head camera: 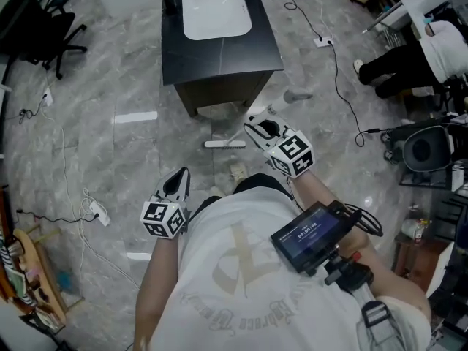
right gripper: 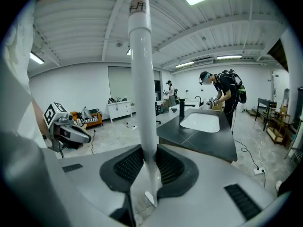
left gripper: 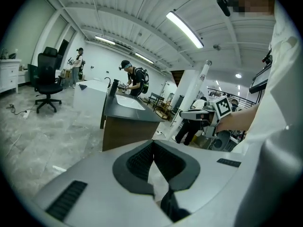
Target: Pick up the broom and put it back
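The broom's white handle [right gripper: 142,79] stands upright between the jaws of my right gripper [right gripper: 149,162], whose pads press on it from both sides. In the head view the right gripper [head camera: 257,128] is raised in front of the black counter. The handle's top [head camera: 296,95] rises past it, and the broom's white head [head camera: 225,144] is low near the floor. My left gripper [head camera: 178,178] hangs lower at the left, away from the broom. Its pads [left gripper: 142,162] meet at the tips with nothing between them. The left gripper view also catches the right gripper [left gripper: 204,113] around the handle [left gripper: 201,86].
A black counter [head camera: 219,57] with a white sink stands straight ahead, and a person [right gripper: 222,96] works at it. Cables [head camera: 338,72] and a power strip [head camera: 96,212] lie on the grey floor. An office chair [head camera: 44,35] stands far left. Equipment and a seated person [head camera: 409,61] crowd the right.
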Demonstrator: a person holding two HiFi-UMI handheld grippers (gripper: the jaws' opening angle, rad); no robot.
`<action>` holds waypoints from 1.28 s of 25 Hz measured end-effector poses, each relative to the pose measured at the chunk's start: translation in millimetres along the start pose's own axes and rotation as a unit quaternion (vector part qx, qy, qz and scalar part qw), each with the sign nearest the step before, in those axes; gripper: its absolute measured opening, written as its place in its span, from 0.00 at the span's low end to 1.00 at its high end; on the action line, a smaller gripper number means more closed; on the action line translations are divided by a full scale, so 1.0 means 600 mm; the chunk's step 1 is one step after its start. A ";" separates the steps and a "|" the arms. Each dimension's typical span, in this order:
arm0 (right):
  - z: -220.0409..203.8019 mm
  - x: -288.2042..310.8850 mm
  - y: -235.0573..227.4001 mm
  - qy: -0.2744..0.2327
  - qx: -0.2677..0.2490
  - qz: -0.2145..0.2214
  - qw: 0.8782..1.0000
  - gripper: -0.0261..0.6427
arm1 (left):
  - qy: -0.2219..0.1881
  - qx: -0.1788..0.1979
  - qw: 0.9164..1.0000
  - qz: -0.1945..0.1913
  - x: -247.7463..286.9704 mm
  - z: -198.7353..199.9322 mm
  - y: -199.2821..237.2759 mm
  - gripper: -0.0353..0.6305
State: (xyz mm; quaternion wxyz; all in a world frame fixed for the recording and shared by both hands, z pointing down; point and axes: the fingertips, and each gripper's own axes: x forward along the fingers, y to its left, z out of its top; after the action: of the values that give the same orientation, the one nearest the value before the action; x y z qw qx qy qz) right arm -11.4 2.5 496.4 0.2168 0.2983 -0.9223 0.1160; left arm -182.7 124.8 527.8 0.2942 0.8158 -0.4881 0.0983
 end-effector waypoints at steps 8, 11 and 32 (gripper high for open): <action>0.037 -0.063 0.022 -0.035 -0.001 -0.013 0.999 0.18 | -0.013 0.021 0.999 -0.030 0.009 0.015 -0.037 0.07; 0.036 -0.082 0.026 -0.041 0.001 -0.021 0.999 0.18 | -0.007 0.026 0.999 -0.040 0.014 0.007 -0.050 0.07; -0.052 -0.223 0.027 -0.031 0.022 -0.106 0.994 0.18 | 0.034 0.029 0.993 -0.112 0.038 -0.063 -0.127 0.07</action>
State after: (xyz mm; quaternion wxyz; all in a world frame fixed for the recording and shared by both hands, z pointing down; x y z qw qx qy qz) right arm 86.5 93.2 459.8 0.1928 0.4021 -0.8891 0.1036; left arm -101.2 156.2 539.2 0.2960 0.8697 -0.3803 0.1062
